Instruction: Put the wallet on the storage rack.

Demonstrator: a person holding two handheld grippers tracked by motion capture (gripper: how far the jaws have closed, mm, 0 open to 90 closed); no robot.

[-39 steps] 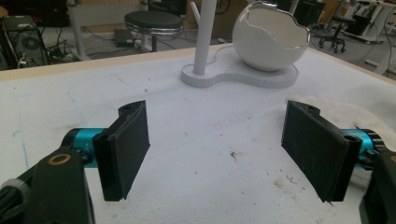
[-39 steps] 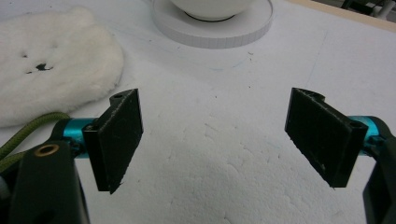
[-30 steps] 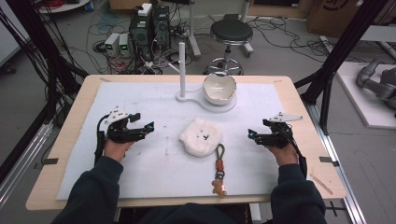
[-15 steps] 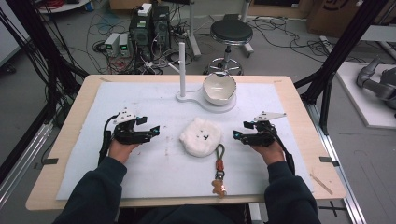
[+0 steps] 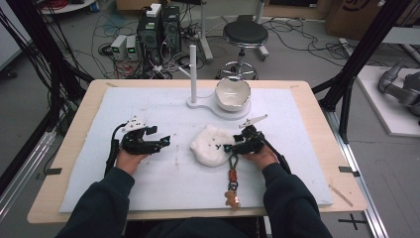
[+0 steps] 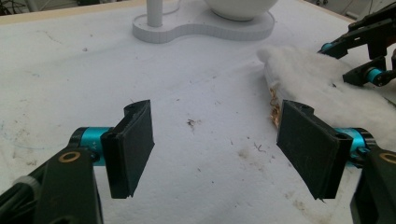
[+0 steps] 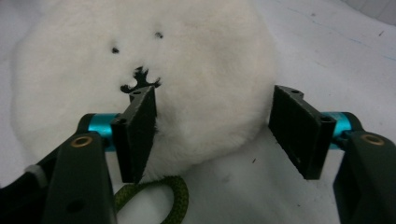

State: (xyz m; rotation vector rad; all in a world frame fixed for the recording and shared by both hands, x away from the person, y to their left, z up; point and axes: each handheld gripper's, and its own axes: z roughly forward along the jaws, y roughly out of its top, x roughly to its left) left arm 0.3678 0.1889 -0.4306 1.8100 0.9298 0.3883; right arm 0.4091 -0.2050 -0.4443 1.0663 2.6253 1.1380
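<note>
A white fluffy plush (image 5: 212, 145) with small black eyes and a nose lies flat in the middle of the white mat (image 5: 163, 104). A green cord loop (image 5: 234, 161), an orange clasp and a small brown charm (image 5: 232, 199) trail from it toward the front edge. My right gripper (image 5: 231, 147) is at the plush's right rim. In the right gripper view its jaws straddle the plush's (image 7: 187, 70) lower edge above the green cord (image 7: 173, 200); they have just been closing, and the pads do not press on it. My left gripper (image 5: 166, 141) stands open over bare mat left of the plush (image 6: 308, 79).
A white bowl (image 5: 233, 92) sits on a white base with an upright post (image 5: 193, 69) at the back of the mat. In the left gripper view the other gripper (image 6: 364, 51) is beyond the plush. Bare mat lies to the left, right and front.
My right gripper has moved left across the mat to the plush's right rim, and its jaws have narrowed. The left gripper has stayed about where it was.
</note>
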